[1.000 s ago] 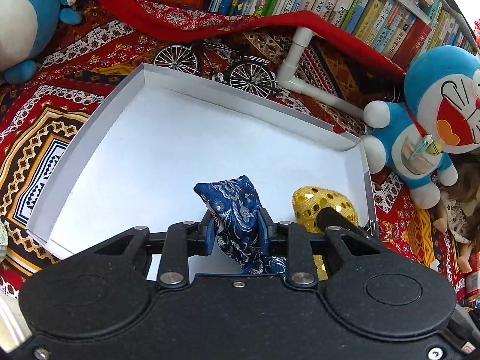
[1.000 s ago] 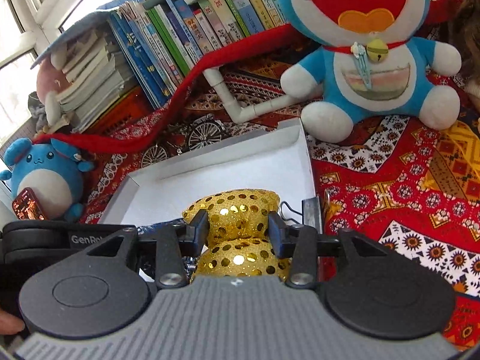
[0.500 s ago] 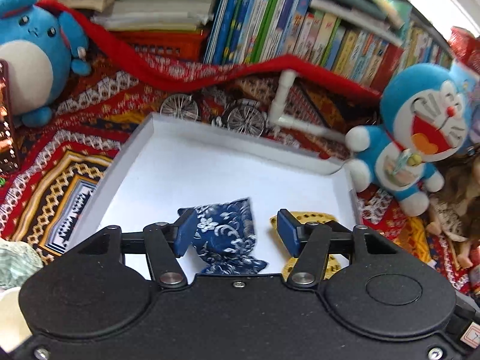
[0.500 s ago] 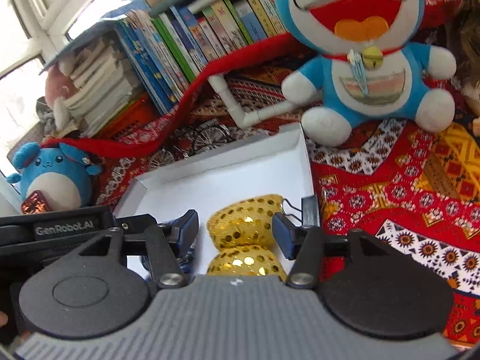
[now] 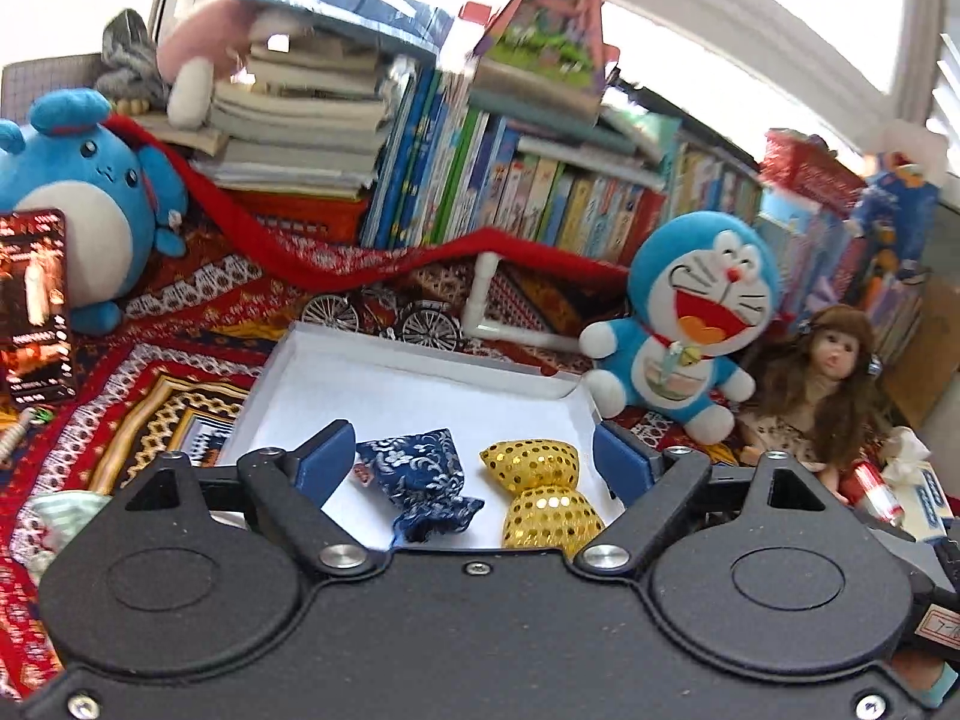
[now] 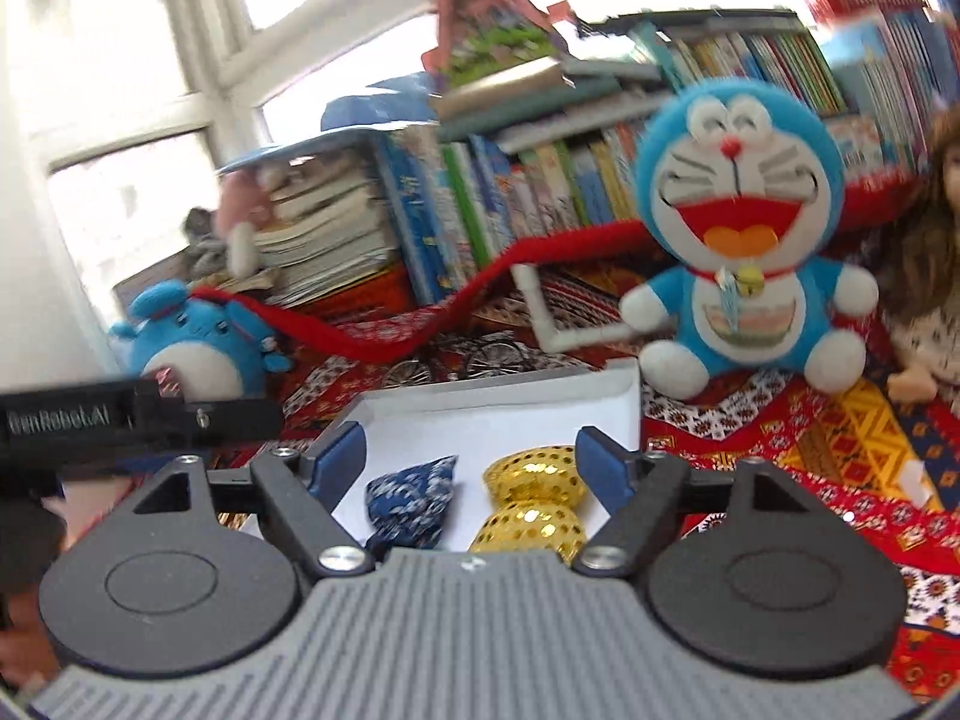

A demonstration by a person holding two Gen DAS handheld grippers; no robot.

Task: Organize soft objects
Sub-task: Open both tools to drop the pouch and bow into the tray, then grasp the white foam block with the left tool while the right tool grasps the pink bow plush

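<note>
A blue brocade pouch (image 5: 420, 480) (image 6: 414, 501) and a gold sequin pouch (image 5: 543, 495) (image 6: 534, 504) lie side by side in the white tray (image 5: 390, 384) (image 6: 498, 414). My left gripper (image 5: 474, 459) hangs above and behind them, its jaws opening wide, with nothing pressed between the pads. My right gripper (image 6: 471, 462) is likewise raised and opening, its pads clear of both pouches. The left gripper's body shows at the left edge of the right wrist view.
A blue cat plush (image 5: 690, 324) (image 6: 744, 246) sits right of the tray, a doll (image 5: 828, 384) beyond it. A round blue plush (image 5: 78, 204) (image 6: 198, 342) sits at far left. Books (image 5: 540, 192), a red scarf, toy bicycles (image 5: 384, 318) and a white pipe stand behind the tray.
Both grippers let go: the left released the blue pouch, the right the gold one. Both pulled up and back from the tray, so the pouches now lie free.
</note>
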